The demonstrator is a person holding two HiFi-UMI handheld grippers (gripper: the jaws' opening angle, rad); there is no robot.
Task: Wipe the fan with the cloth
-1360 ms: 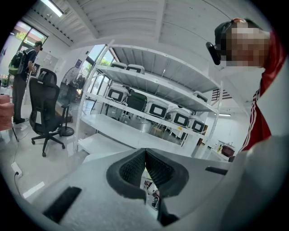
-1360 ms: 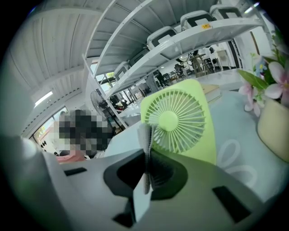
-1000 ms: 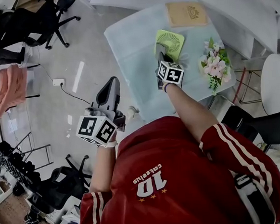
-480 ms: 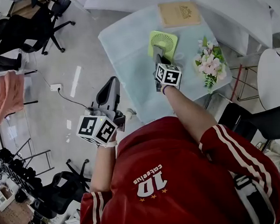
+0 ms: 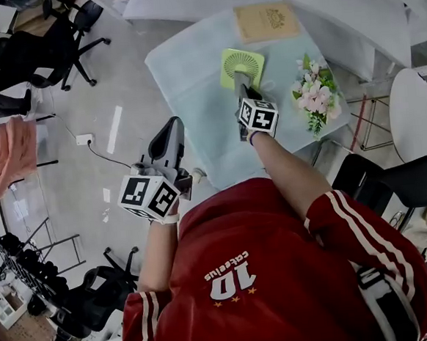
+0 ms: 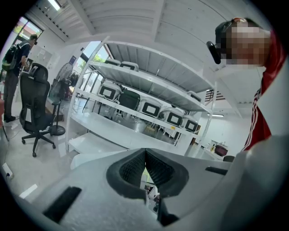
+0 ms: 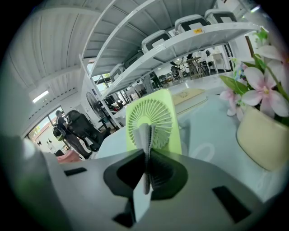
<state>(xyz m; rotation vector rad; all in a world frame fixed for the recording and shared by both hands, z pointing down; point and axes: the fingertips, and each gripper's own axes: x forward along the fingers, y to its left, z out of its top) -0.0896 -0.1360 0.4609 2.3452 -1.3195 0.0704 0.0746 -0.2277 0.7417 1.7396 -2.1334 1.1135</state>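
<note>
Between right tool (image 7: 145, 159) jaws, pinched cloth (image 7: 144, 134), fan (image 7: 157, 116) behind, unclear in head view

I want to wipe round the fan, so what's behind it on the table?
A tan book lies flat behind the green fan, apart from it. In the right gripper view the fan hides the book's left end.

pale grey floor (image 5: 61, 204) | black office chairs (image 5: 31, 52) | white shelving (image 6: 135, 82) | ceiling strip light (image 7: 39, 96)

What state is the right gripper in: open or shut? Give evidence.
Shut: on the right gripper, the fingers pinch a thin grey cloth between them, before the green fan.
</note>
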